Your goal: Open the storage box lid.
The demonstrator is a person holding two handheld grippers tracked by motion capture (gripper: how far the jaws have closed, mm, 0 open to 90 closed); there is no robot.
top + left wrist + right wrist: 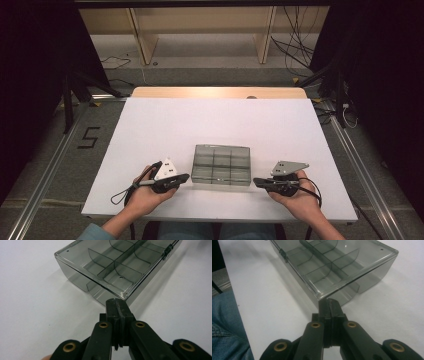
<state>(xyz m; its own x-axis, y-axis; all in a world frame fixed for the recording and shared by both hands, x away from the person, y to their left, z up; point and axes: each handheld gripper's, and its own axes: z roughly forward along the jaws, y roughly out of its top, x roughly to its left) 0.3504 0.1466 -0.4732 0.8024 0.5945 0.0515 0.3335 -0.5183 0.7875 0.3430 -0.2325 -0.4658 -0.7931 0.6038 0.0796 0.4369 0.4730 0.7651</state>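
A smoky transparent compartment box (pixel 221 165) with its lid down lies on the white table (pixel 210 125), near the front edge. My left gripper (pixel 187 177) rests just left of the box, jaws pressed together with nothing between them. In the left gripper view, the left gripper (pixel 117 302) points at the box's (pixel 117 265) near corner. My right gripper (pixel 255 181) sits just right of the box, also shut and empty. In the right gripper view, the right gripper (pixel 329 302) stops a little short of the other near corner of the box (pixel 332 265).
Behind the table stands a wooden frame (pixel 145 40) with loose cables (pixel 300 45) on the floor. Metal rails (pixel 50 170) run along both sides, beside a floor mark "5" (pixel 89 137). The person's jeans (pixel 227 327) are at the table's front edge.
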